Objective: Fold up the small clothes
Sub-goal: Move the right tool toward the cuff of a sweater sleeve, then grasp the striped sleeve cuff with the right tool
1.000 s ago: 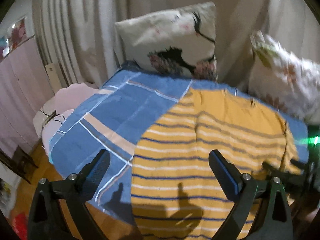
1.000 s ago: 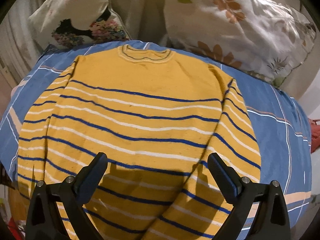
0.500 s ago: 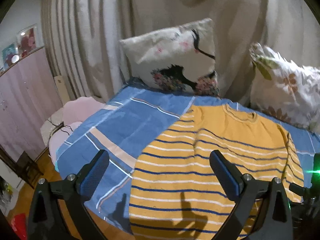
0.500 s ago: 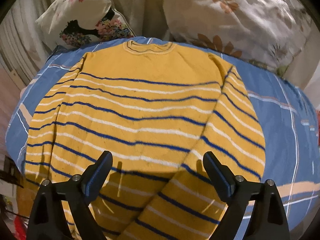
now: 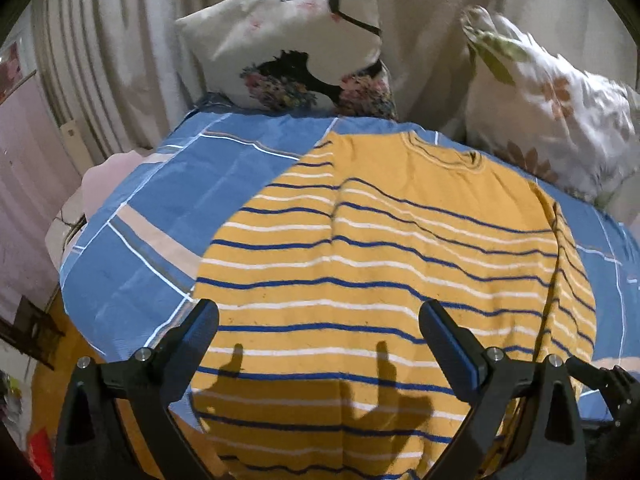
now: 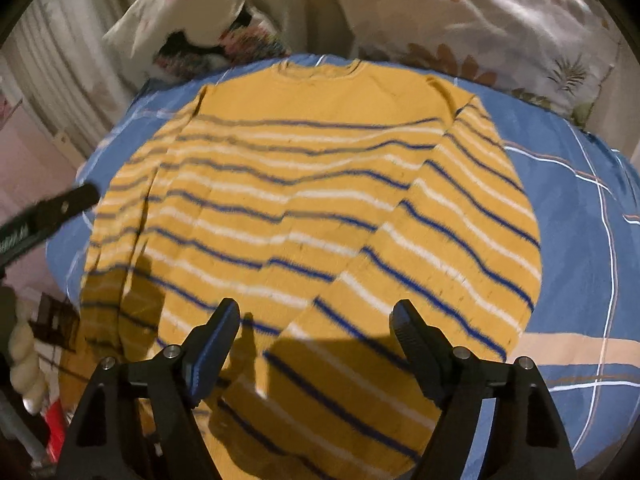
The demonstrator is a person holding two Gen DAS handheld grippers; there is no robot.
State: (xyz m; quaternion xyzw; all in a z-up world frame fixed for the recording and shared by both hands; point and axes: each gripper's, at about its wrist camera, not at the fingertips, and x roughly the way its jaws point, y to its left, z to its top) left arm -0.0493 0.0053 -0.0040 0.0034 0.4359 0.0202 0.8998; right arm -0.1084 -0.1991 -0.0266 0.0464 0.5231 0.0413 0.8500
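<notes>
A yellow sweater [image 5: 384, 264] with blue and white stripes lies flat on a blue bedspread [image 5: 160, 208], collar toward the pillows. It also shows in the right wrist view [image 6: 312, 200], with its right sleeve folded in across the body. My left gripper [image 5: 318, 326] is open and empty above the sweater's lower left part. My right gripper [image 6: 316, 318] is open and empty above the hem, near the folded sleeve's cuff. The left gripper's finger [image 6: 60, 208] shows at the left edge of the right wrist view.
Two floral pillows [image 5: 304, 48] [image 5: 548, 104] lean against a curtain behind the bedspread. The bed edge drops off at the left to a wooden floor [image 5: 44, 380]. A pink cabinet [image 5: 20, 152] stands at the far left.
The left gripper has swung right and down over the sweater. The right gripper has pulled back and its jaws have narrowed slightly. The sweater has not moved.
</notes>
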